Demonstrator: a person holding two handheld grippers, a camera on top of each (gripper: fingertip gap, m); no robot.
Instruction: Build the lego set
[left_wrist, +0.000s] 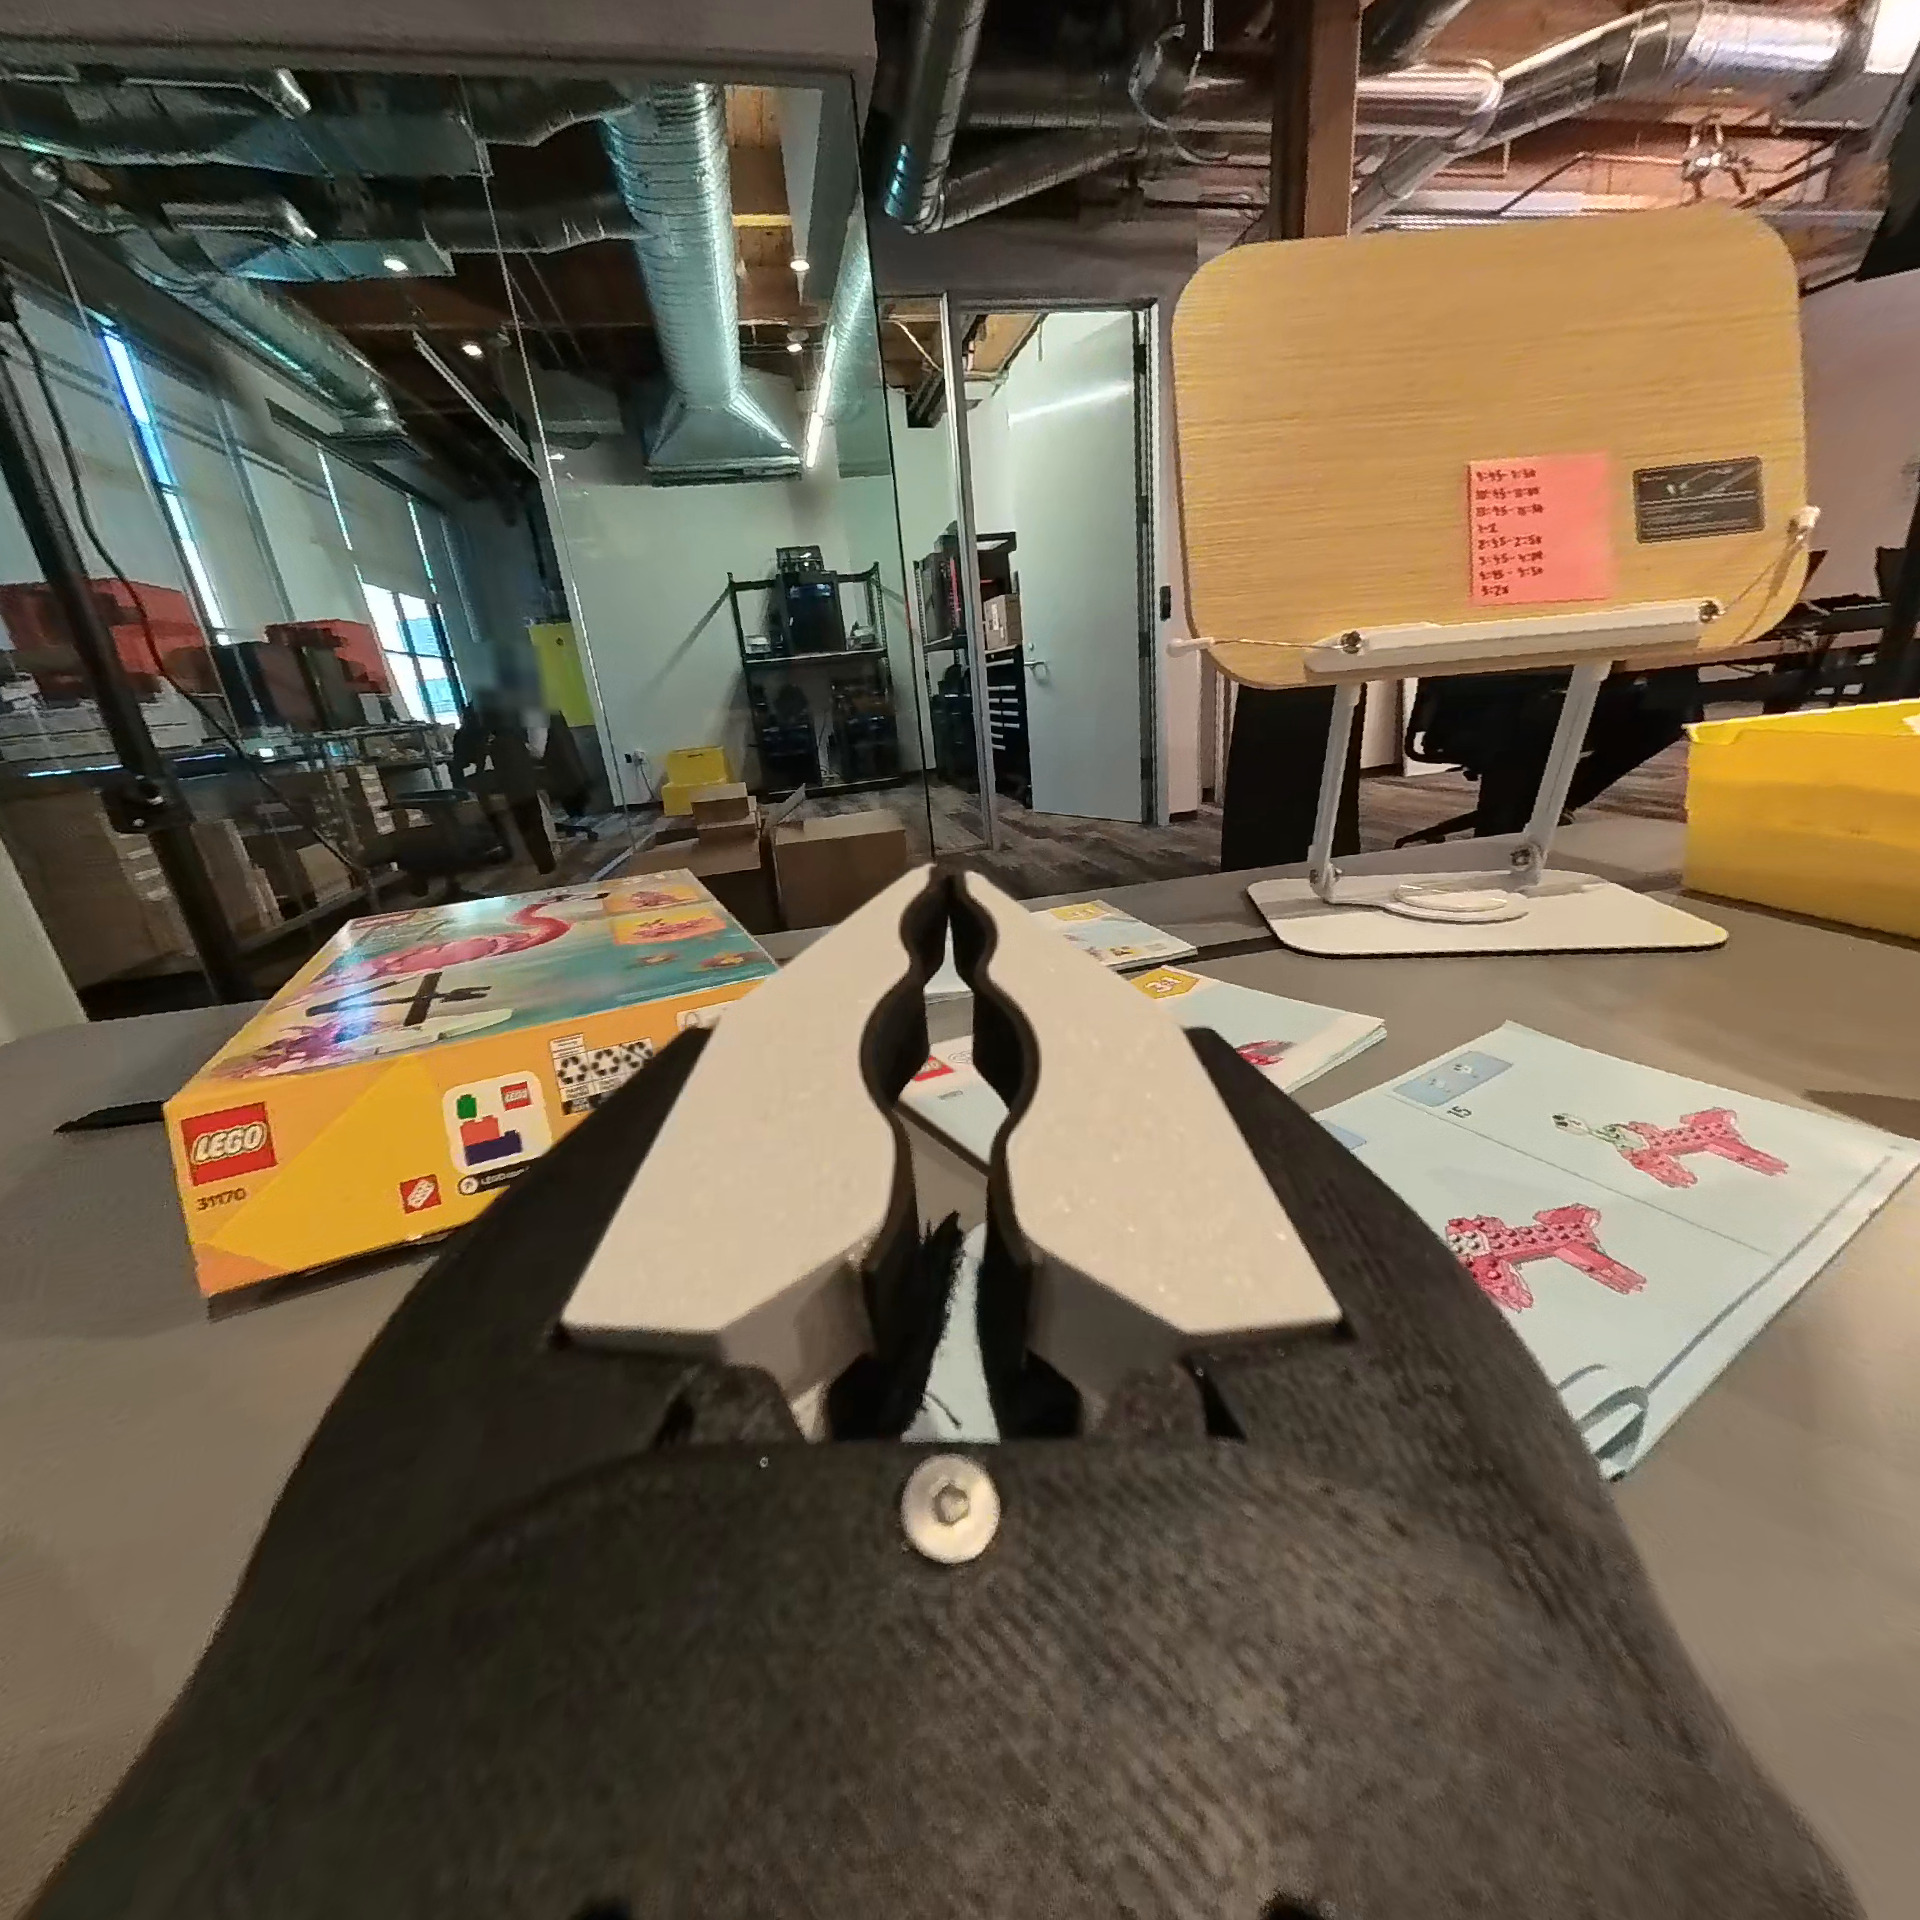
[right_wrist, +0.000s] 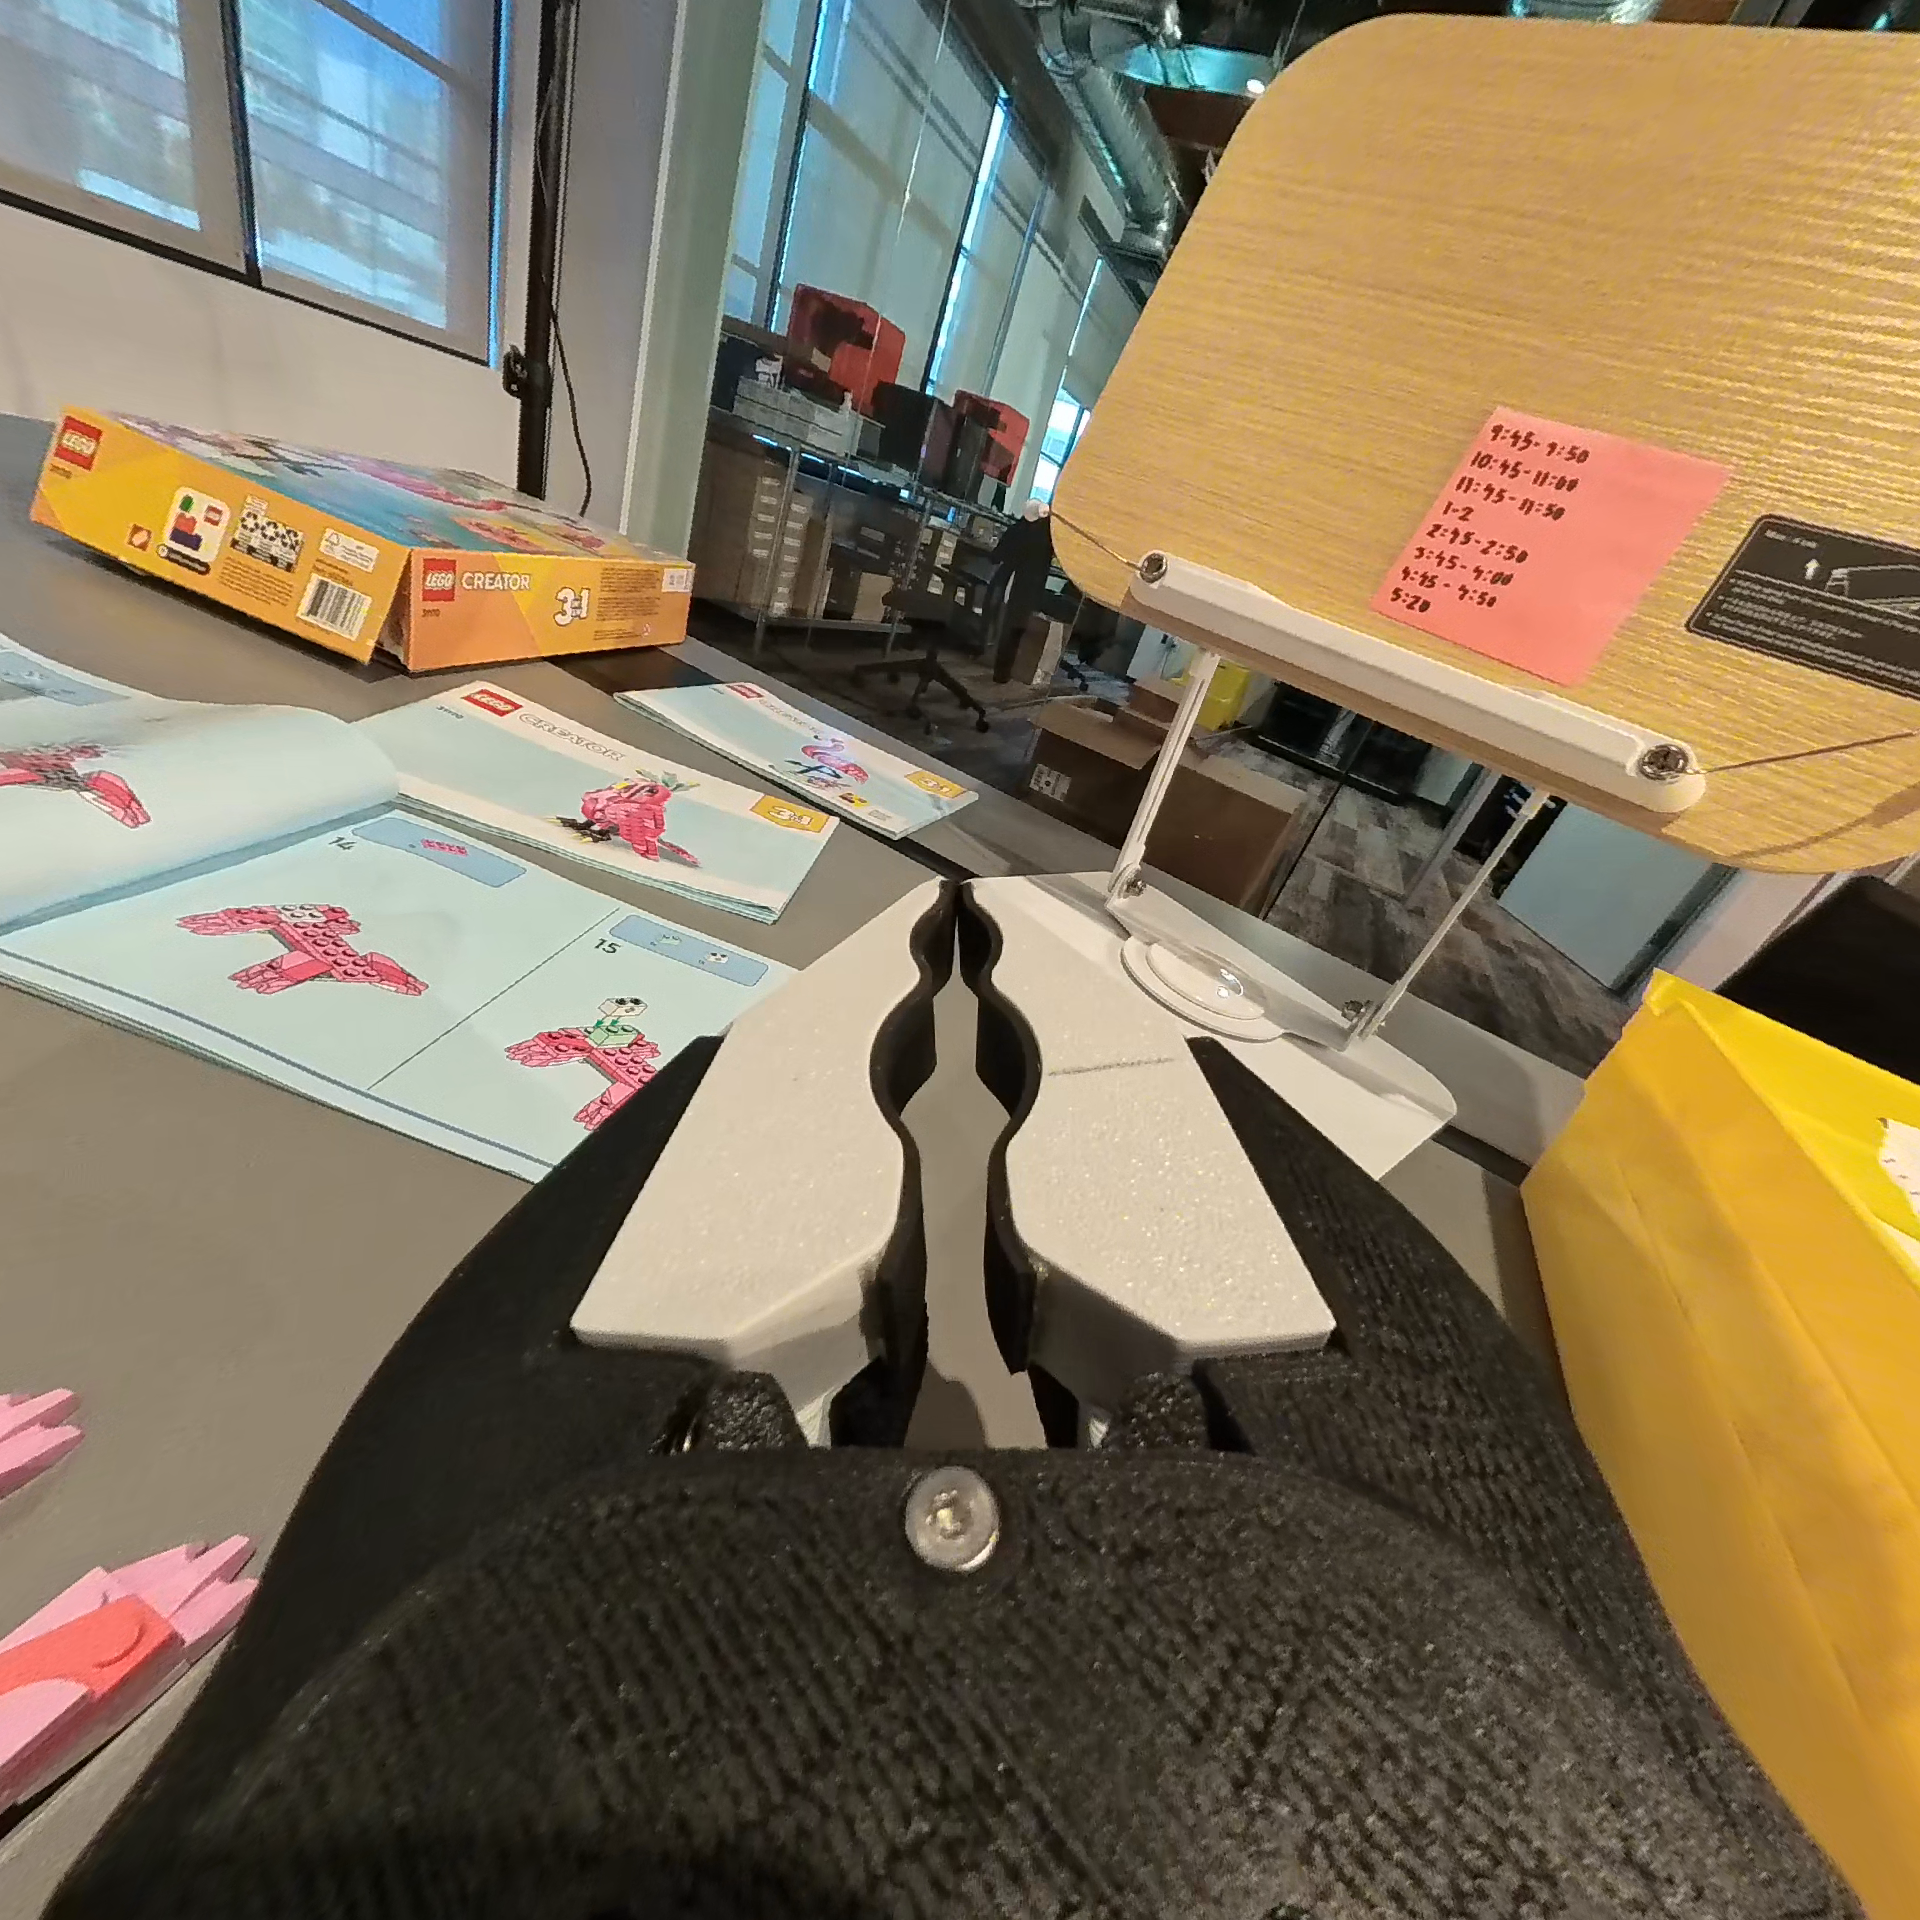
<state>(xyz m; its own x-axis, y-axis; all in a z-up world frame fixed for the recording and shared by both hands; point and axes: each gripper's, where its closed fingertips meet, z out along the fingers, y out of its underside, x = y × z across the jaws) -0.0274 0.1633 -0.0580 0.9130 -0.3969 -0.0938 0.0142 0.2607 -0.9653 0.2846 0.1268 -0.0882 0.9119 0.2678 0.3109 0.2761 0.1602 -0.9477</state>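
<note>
My left gripper (left_wrist: 953, 896) is shut and empty, held above the grey table (left_wrist: 260, 1455). My right gripper (right_wrist: 958, 902) is shut and empty too. An open instruction booklet (right_wrist: 395, 977) lies flat with pictures of a pink build; it also shows in the left wrist view (left_wrist: 1621, 1226). A pink and red partly built brick model (right_wrist: 94, 1652) sits at the lower left edge of the right wrist view, left of my right gripper. The yellow set box (left_wrist: 436, 1060) lies on the table at the left; it also shows in the right wrist view (right_wrist: 343, 561).
A wooden book stand on a white base (left_wrist: 1486, 457) stands at the back right, with a pink note stuck on it; it is close in the right wrist view (right_wrist: 1558, 343). A yellow bin (right_wrist: 1745, 1351) is at the right. Two closed booklets (right_wrist: 623, 790) lie behind the open one. The tips of one gripper are about 30 centimeters away from the tips of the other.
</note>
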